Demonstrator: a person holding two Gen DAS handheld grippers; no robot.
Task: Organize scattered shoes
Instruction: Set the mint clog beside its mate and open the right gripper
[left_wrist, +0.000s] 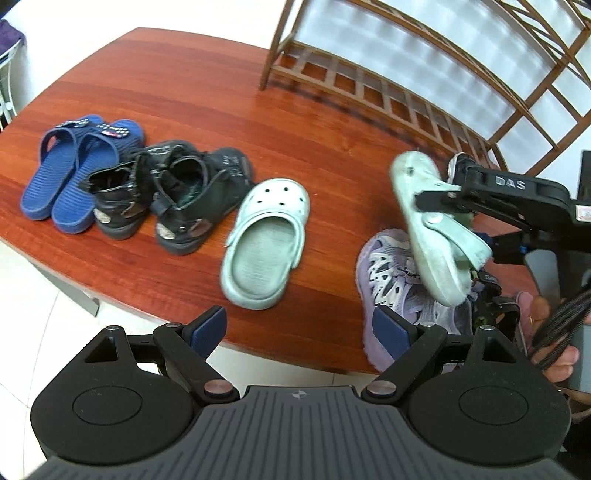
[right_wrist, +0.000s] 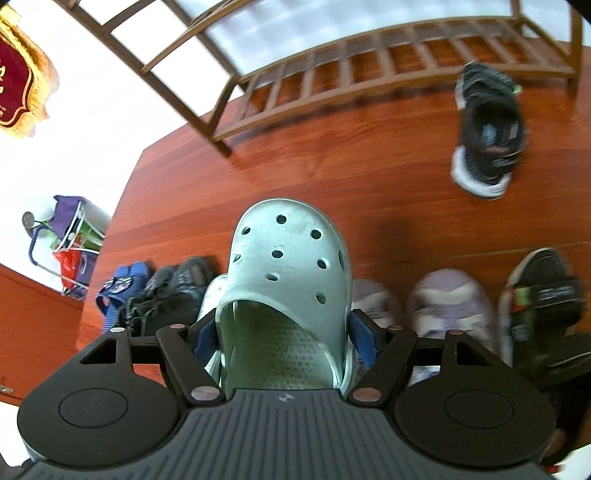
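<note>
In the right wrist view my right gripper is shut on a mint green clog, its blue pads pressing both sides near the heel opening. From the left wrist view that clog hangs tilted above a lilac sneaker, with the right gripper on it. Its mate, a second mint clog, lies on the red wooden table. My left gripper stands open over the table's front edge, with nothing between its fingers. Blue slippers and black shoes sit at the left.
A wooden slatted shoe rack stands at the back of the table. A black sneaker lies in front of it. Lilac sneakers and a black sandal line the front edge. A cart with bags stands beyond the table's left edge.
</note>
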